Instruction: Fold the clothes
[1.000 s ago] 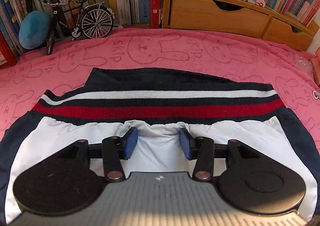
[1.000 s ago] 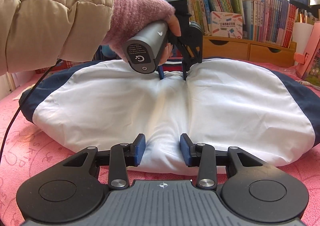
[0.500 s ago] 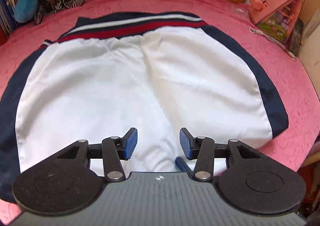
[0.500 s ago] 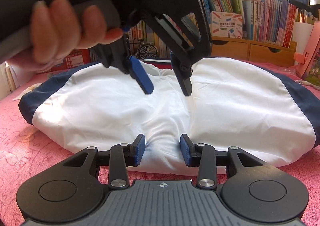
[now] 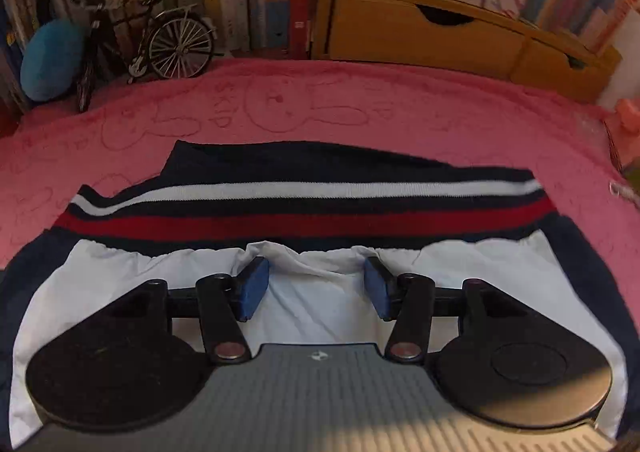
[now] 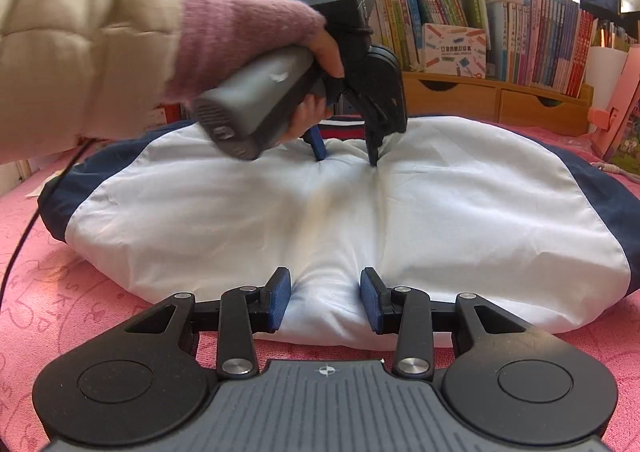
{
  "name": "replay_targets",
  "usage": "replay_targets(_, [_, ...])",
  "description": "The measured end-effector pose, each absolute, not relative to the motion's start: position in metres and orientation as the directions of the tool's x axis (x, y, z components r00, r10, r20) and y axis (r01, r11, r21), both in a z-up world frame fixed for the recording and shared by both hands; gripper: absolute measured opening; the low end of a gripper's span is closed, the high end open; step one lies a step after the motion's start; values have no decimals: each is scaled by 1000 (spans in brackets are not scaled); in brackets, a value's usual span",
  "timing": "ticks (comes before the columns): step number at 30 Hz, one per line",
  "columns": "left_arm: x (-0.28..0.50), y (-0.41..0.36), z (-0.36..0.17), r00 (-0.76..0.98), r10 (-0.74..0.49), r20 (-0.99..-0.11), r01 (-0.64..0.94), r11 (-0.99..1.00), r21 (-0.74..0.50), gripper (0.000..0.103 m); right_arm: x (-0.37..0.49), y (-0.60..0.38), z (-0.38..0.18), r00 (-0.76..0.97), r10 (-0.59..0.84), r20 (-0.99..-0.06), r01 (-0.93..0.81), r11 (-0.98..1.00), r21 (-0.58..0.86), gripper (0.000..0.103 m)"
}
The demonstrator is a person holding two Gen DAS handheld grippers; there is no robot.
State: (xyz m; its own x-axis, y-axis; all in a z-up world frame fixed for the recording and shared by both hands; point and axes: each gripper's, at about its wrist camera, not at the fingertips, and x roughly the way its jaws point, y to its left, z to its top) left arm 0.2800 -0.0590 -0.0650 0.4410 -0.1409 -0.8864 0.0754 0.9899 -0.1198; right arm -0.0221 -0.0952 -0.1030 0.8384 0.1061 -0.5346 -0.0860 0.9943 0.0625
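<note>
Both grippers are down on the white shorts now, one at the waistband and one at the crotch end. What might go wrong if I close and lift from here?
1. The left gripper is open astride a small pucker of the white shorts with navy side panels; it may pinch only the top layer.
2. The right gripper, also open, straddles the bunched near edge and could slip off.
3. The fuzzy pink blanket underneath might get caught too.

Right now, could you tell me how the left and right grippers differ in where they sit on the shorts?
The left gripper sits at the striped waistband end of the shorts; the right gripper sits at the opposite, plain white edge. The left one tilts steeply down onto the cloth, seen from the right wrist view; the right one lies low and nearly level. Both have fingers apart, straddling a bunched ridge of white fabric.
</note>
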Motion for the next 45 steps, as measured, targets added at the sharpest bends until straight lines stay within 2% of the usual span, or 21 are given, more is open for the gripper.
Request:
replay_targets(5, [253, -58, -53, 442, -114, -890, 152, 987, -51, 42, -23, -95, -103, 838, 108, -535, -86, 994, 67, 39])
replay_targets(10, [178, -46, -30, 393, -211, -895, 296, 951, -94, 42, -25, -95, -102, 838, 110, -534, -86, 994, 69, 39])
replay_targets(14, [122, -47, -28, 341, -209, -917, 372, 925, -73, 42, -21, -96, -101, 838, 109, -535, -85, 994, 69, 39])
replay_targets(17, [108, -47, -41, 310, -185, -933, 385, 921, -55, 43, -21, -97, -102, 838, 109, -535, -85, 994, 70, 39])
replay_targets(22, [133, -46, -58, 319, -187, -929, 326, 942, -78, 44, -23, -96, -102, 838, 107, -535, -82, 994, 70, 39])
replay_targets(28, [181, -73, -64, 439, -120, -890, 307, 951, 24, 45, -23, -96, -101, 838, 106, -536, -82, 994, 68, 39])
replay_targets(36, [254, -60, -69, 491, -94, -866, 160, 987, -16, 48, -24, -95, -103, 838, 103, -535, -84, 995, 61, 39])
replay_targets(45, [261, -66, -70, 501, -73, -862, 160, 987, 9, 49, -24, -93, -103, 839, 102, -535, -86, 995, 56, 39])
